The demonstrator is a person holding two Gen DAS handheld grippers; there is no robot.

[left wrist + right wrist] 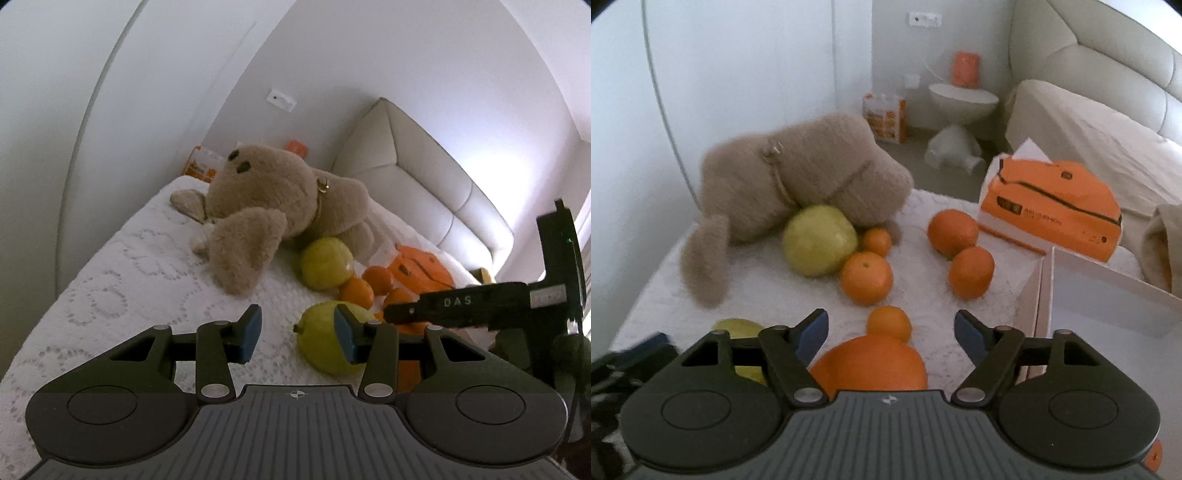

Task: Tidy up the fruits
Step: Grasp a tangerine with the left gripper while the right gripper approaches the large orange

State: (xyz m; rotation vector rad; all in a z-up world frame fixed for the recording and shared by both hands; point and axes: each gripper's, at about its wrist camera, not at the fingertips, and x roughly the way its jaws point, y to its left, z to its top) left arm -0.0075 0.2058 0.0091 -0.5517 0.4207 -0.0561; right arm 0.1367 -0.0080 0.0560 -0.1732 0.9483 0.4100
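Now left gripper (pixel 297 334) jaws wide apart, empty; lemon (pixel 325 343) at 3 o'clock, partly behind right pad. Second lemon (pixel 325 263) at 12, against plush dog (pixel 273 195). Right gripper (pixel 891 334) jaws wide, holding nothing; big orange (pixel 870 365) low between them, small orange (pixel 888 323) just beyond. White box (pixel 1108 291) at 3 o'clock.
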